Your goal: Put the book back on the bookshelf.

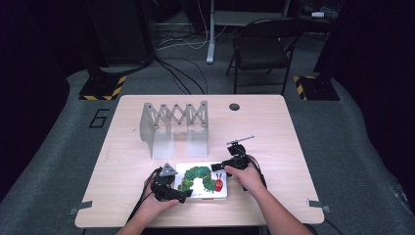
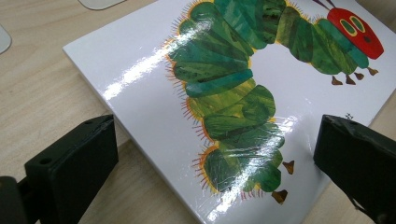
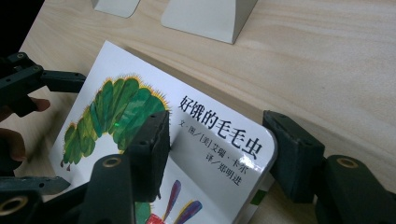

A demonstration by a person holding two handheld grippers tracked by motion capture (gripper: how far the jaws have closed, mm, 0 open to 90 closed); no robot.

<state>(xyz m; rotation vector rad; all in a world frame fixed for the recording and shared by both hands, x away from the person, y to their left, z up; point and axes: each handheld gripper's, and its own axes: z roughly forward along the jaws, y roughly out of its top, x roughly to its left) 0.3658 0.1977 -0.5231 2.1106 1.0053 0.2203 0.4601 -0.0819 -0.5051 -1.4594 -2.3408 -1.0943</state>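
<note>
High view, near edge: a person's forearms come in from the bottom, each hand on a gripper at the picture book (image 1: pixel 201 180), which lies flat on the table (image 1: pixel 274 127) close to the person's side.
Left gripper (image 1: pixel 172 192): jaws spread as wide as they go, one off the book's edge over bare wood, one over the cover; pads clear of the book, nothing gripped.
Right gripper (image 1: pixel 221 167): jaws part-closed across the book's rounded corner (image 3: pixel 261 140), one pad on the cover, the other at the outer edge; it looks like a pinch on that corner.
Book: closed, caterpillar cover up, corner seemingly raised slightly off the wood.
Farther back: a grey accordion-style book rack (image 1: pixel 174 128), standing empty, well apart from the book.
Progress: early, by my judgement: corner gripped, book not lifted; carrying and slotting it into the rack is left.
</note>
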